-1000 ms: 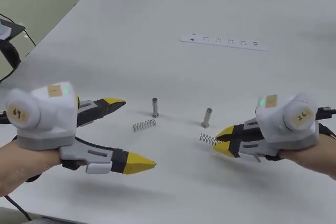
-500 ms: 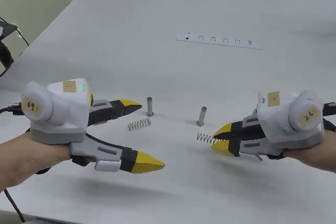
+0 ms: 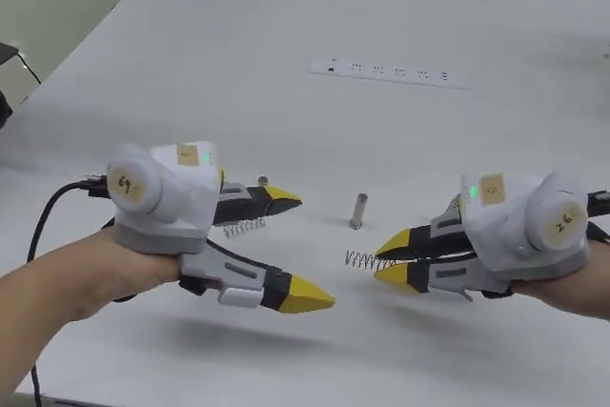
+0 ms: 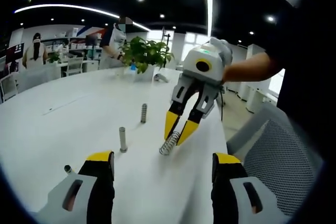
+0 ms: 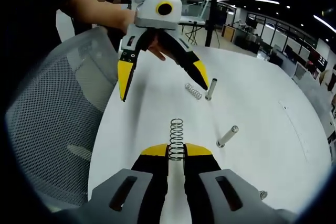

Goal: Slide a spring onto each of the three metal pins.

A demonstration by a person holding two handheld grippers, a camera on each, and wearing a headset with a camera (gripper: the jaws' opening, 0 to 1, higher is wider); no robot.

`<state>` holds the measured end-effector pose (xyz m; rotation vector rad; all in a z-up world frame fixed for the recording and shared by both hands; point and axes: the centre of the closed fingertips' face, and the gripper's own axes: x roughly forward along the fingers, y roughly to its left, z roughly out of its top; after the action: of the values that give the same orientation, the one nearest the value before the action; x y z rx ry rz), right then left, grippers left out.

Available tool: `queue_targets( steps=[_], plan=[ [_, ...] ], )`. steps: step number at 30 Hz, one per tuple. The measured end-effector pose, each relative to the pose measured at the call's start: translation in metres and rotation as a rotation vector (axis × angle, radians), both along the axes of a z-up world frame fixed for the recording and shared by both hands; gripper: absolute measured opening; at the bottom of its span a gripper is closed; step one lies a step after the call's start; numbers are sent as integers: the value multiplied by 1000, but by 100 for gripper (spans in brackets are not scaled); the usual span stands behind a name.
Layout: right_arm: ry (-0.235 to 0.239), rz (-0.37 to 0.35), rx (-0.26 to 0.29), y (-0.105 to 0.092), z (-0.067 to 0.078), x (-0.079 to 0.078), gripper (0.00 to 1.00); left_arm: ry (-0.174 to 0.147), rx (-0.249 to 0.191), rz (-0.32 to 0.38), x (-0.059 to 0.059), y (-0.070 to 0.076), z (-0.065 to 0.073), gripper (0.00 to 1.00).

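White desk, open office behind. Step in hand, as I read it: one spring gripped, not yet on a pin.

Nearest: right tongs closed down on one end of the held spring. The rest of the coil sticks out forward along the jaw line, unsupported. Tongs sit low and roughly level, tips toward the person's left. Can't tell if the free end touches the desk.

Left tongs spread wide, nothing in them. They hover over the desk with tips toward the right tongs, rolled so one jaw sits nearer the person than the other.

Middle pin stands upright and bare just beyond the spring's free end, so it's the likely target. Loose spring lies flat by the left tongs, near the left-end pin, also bare. Right-end pin looks ribbed in the left gripper view and may already wear a spring; too small to be sure. Power strip farthest back, not involved.

Next move needs: tip the right wrist until the coil axis is vertical, centre the open end over the middle pin's top, lower, release. Coil looks floppy; off-centre it will likely snag the pin's rim.
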<state>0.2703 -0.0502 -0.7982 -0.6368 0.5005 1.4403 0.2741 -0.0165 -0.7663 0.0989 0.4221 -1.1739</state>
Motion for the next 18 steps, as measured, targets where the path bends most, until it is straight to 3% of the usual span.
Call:
queue_targets(
  steps=[7,12,18],
  plan=[
    [-7,28,1,5,3,-4,8,8,24,-56,-6,-13,-11,65],
    [-8,41,6,7,6,-6,8,17,26,-83,-7,-17,-13,44],
    [-7,58,12,8,10,-10,8,9,9,-80,-4,-20,-12,34]
  ],
)
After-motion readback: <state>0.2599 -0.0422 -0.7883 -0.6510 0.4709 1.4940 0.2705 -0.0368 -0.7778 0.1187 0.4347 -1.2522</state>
